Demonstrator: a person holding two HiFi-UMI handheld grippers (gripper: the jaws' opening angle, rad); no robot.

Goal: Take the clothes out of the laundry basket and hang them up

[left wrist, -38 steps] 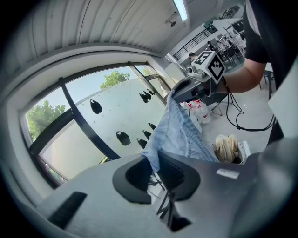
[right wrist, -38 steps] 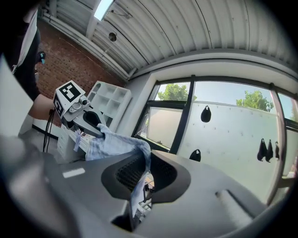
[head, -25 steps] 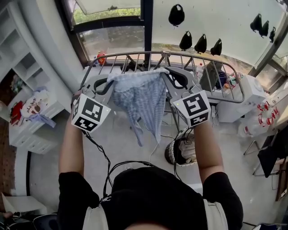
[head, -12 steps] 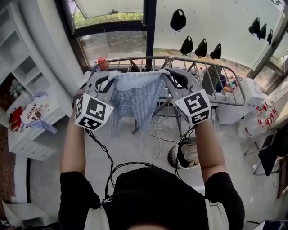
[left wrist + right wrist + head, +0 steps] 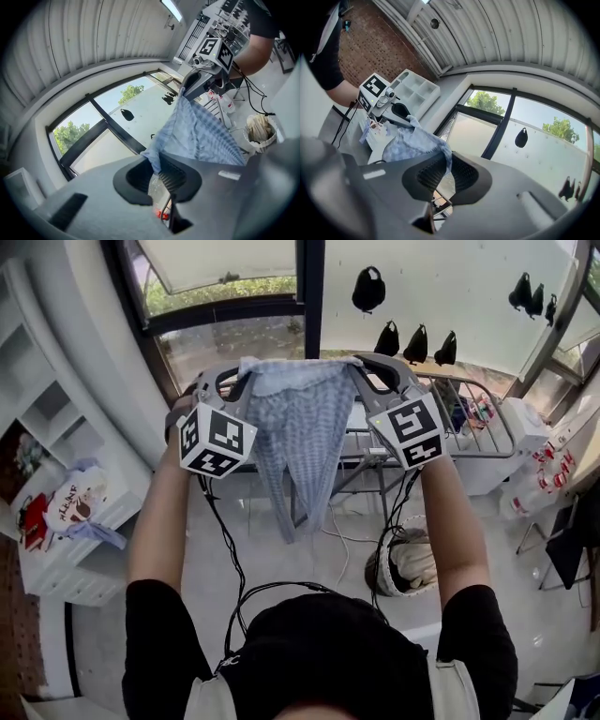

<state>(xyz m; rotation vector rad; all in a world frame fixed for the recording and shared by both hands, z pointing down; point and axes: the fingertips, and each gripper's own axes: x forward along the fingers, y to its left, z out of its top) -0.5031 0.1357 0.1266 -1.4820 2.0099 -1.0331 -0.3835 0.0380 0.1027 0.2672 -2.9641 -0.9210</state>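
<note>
A light blue checked garment (image 5: 302, 432) hangs stretched between my two grippers, held up in front of the window. My left gripper (image 5: 234, 381) is shut on its left top corner, and in the left gripper view the blue cloth (image 5: 197, 131) runs from the jaws (image 5: 157, 171) across to the other gripper. The right gripper (image 5: 370, 376) is shut on the right top corner; in the right gripper view the cloth (image 5: 417, 140) is pinched between its pads (image 5: 446, 171). The metal drying rack (image 5: 478, 418) stands behind and below the garment. A round laundry basket (image 5: 405, 563) with pale cloth sits on the floor at the right.
White shelving (image 5: 56, 456) with small items lines the left wall. Dark window frame (image 5: 309, 287) rises straight ahead, with black clips (image 5: 368, 287) hanging on the pane. Cables (image 5: 225, 549) trail down from the grippers. A white cabinet (image 5: 525, 437) with bottles stands at the right.
Both grippers have lifted the garment upward and forward, from rack height up to the window. The rack now shows lower, behind the cloth, and the garment hangs longer and straighter.
</note>
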